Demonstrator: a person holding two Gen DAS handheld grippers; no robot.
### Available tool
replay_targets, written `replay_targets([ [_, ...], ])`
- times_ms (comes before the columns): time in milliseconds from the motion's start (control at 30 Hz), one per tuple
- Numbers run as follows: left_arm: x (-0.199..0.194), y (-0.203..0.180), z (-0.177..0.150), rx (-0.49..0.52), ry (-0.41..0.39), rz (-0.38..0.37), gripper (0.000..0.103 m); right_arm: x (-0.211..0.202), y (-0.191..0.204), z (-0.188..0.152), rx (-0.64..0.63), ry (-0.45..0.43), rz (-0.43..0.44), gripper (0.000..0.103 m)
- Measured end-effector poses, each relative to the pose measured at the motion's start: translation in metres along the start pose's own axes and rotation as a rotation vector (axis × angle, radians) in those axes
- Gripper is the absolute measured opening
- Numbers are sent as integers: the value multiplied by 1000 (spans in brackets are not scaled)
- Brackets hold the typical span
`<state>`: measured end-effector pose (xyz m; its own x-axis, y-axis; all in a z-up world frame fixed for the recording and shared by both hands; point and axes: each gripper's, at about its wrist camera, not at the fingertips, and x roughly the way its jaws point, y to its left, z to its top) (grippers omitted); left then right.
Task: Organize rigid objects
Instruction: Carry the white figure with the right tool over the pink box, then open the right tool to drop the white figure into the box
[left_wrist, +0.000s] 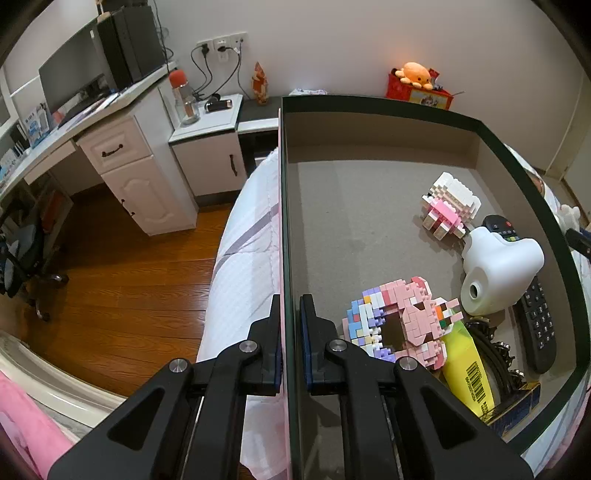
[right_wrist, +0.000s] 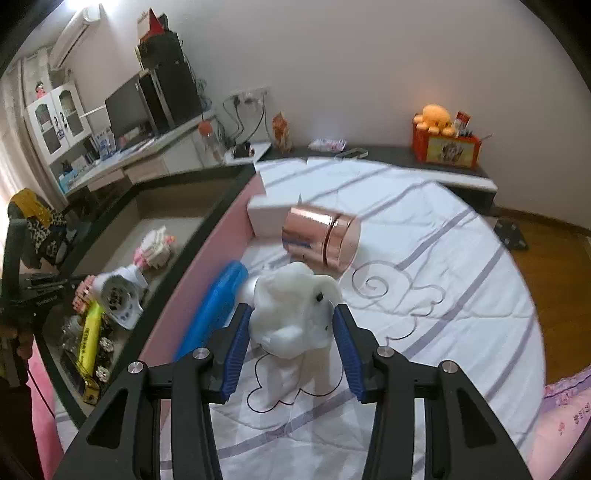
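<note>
The right gripper (right_wrist: 291, 325) holds a white plush toy (right_wrist: 295, 314) between its 2 blue ribbed pads; the jaws stand partly closed and press its soft, fluffy sides. The toy has a small black eye and hangs just above the bed sheet (right_wrist: 424, 258), beside a blue flat thing (right_wrist: 214, 314) and near a shiny copper-coloured tin (right_wrist: 319, 240) lying on its side. The sheet is white cotton with lilac stripes and curly drawn lines.

The left gripper (left_wrist: 290, 317) is shut on the thin wall of the box (left_wrist: 288, 221), which has a dark green rim and a grey cardboard inside. In the box lie 2 brick models (left_wrist: 406, 325), a white plastic cloud (left_wrist: 498, 269), a black remote (left_wrist: 539, 325) and a yellow bottle (left_wrist: 469, 373). The floor (left_wrist: 129, 280) is glossy brown wood, and a white desk (left_wrist: 122, 147) stands by the wall.
</note>
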<state>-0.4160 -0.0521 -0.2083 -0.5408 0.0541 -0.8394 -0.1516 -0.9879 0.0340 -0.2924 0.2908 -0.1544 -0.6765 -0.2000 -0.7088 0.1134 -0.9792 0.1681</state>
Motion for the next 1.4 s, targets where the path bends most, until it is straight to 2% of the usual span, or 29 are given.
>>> replay_targets([
  [367, -1, -1, 0, -3, -3, -6, 7, -26, 13, 12, -43, -63, 1, 46],
  [600, -1, -4, 0, 4, -2, -1, 7, -37, 40, 30, -99, -115, 44, 46],
  [867, -1, -3, 0, -1, -3, -8, 7, -10, 77, 46, -164, -85, 117, 46],
  [1033, -4, -5, 0, 0, -19, -1, 7, 21, 93, 54, -196, -47, 123, 46],
  [1400, -9, 1, 2, -25, -29, 0, 7, 40, 103, 53, -235, -22, 125, 46],
])
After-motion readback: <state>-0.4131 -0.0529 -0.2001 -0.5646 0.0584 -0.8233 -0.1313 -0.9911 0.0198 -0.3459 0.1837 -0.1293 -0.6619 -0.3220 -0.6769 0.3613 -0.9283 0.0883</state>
